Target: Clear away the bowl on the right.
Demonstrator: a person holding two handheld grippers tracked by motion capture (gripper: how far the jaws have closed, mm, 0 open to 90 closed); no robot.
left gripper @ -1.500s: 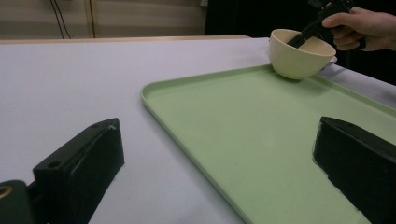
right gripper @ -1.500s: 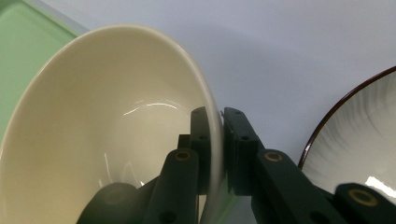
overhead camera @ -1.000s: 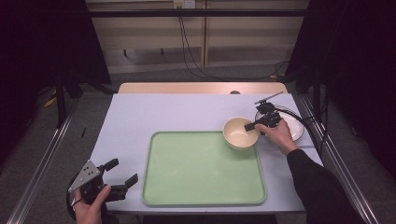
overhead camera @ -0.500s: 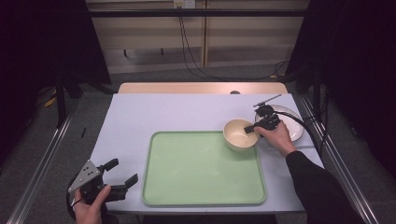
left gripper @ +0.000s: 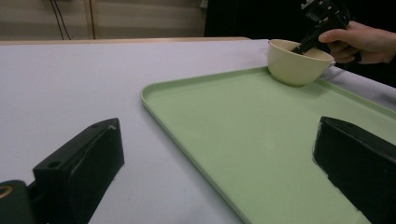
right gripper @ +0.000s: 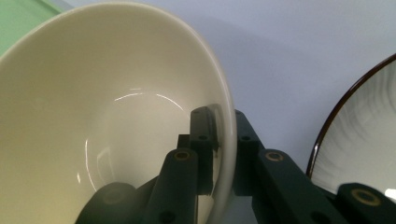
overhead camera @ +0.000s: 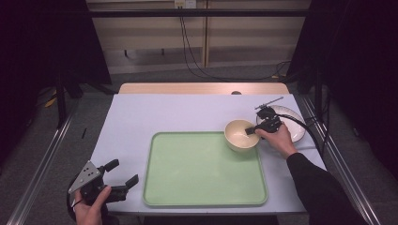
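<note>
On the pale desk (overhead camera: 178,112), our cream bowl (overhead camera: 241,134) sits upright, mouth up, on the green tray's (overhead camera: 202,171) far right corner, beside the plate (overhead camera: 294,123). Our right tool (overhead camera: 252,131) pinches its rim; our left tool (overhead camera: 123,174) gapes empty.

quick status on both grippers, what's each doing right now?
Left gripper: open, holding nothing, near the table's front left corner.
Right gripper: shut on the bowl rim, one jaw inside and one outside, at the tray corner.
</note>
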